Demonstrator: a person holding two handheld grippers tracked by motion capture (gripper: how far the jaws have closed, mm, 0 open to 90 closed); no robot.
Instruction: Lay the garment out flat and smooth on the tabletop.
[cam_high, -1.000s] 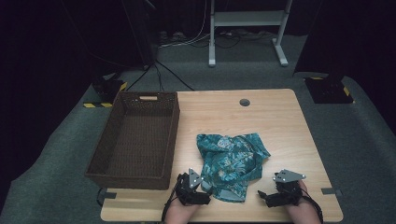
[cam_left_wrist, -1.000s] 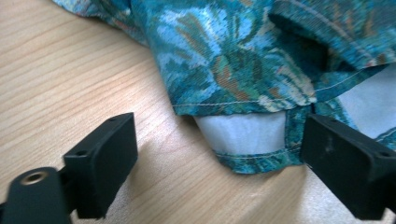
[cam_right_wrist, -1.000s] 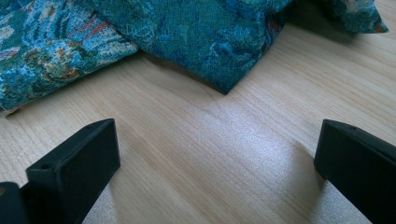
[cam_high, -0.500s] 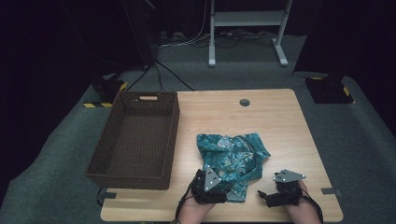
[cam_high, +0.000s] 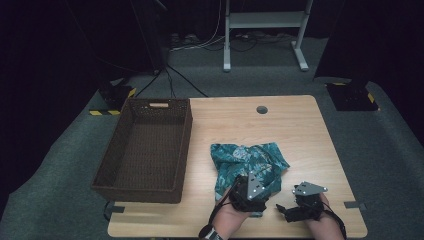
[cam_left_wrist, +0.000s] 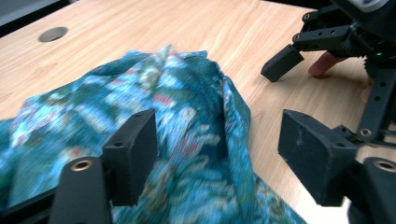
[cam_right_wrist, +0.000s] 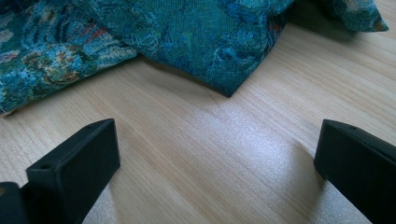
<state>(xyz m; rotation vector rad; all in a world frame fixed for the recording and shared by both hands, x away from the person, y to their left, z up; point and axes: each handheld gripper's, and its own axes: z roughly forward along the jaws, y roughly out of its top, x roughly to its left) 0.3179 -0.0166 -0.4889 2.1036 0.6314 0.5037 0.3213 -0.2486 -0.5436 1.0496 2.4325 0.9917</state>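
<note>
Your left tongs (cam_left_wrist: 217, 156) straddle the near fold of the teal patterned cloth (cam_high: 247, 162), which lies crumpled on the bench (cam_high: 290, 125) at lower centre of the high view; their jaws have just been closing, yet the pads are not pressing on the fabric — so push the tips down into the fold and pinch a thick bunch before you lift. Your right tongs (cam_right_wrist: 217, 163) stand wide open over bare wood just short of the cloth's corner at the top of the right gripper view — keep them low and clear of the left hand, since the wicker basket (cam_high: 145, 150) waits at the left of the bench.
</note>
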